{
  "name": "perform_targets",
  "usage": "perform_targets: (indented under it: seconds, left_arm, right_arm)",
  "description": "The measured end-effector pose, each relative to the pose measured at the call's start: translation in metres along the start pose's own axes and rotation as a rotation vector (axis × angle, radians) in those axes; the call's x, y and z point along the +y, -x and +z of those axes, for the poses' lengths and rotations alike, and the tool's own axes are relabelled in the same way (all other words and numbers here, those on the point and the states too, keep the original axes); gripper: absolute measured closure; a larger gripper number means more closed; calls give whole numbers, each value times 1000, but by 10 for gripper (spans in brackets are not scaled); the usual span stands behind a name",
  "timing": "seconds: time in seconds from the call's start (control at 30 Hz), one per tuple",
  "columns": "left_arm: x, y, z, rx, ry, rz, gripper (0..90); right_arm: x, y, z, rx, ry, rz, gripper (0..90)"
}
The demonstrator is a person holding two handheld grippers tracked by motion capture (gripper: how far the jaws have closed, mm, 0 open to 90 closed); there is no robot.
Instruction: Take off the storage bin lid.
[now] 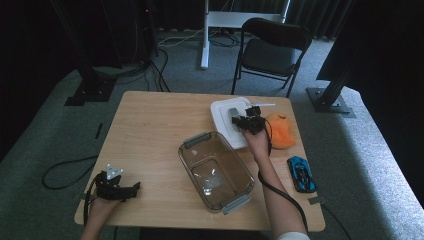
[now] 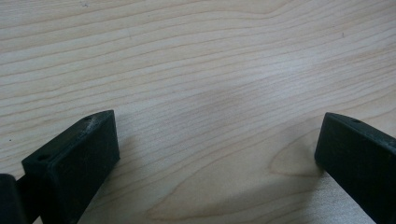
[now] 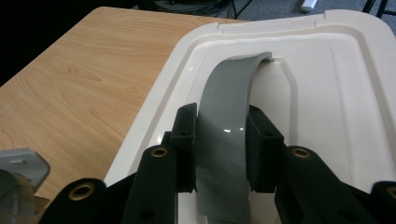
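- The white lid (image 1: 224, 120) lies flat on the worktop (image 1: 150, 130), right of centre in the high view, just beyond the far corner of the clear glass dish (image 1: 216, 170) and beside the orange plush toy (image 1: 281, 131).
- Its grey arched handle (image 3: 226, 135) runs up the middle of the right gripper view, and your right claw (image 3: 223, 149) is pinching it, one pad on each side edge.
- To lift well, keep the pinch square across the handle and low on the arch; I judge a straight rise will keep the lid level, while a tilted pull could let the smooth strap slip.
- Carry it over the dish with the long sides matched before lowering.
- Your right hand (image 1: 257, 142) reaches up the frame from the lower right, forearm slanting across the dish's near corner, claw pointing down onto the lid.
- Your left claw (image 2: 215, 154) is spread wide over bare wood, resting at the lower left of the high view.
- The blue toy car (image 1: 301, 174) sits clear at the right edge.
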State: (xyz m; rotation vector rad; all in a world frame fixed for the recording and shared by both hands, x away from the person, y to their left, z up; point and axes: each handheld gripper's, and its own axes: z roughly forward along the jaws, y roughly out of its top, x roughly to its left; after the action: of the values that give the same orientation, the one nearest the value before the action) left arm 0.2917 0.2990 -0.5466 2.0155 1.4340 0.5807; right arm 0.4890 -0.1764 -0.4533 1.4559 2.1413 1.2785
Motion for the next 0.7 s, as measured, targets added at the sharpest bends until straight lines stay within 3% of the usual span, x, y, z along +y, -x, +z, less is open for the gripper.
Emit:
perform_targets:
  seconds: [0.7]
  left_arm:
    - [0,0,0,0,0,0,2]
  right_arm:
    - [-36,5,31,-19,-90,11,682]
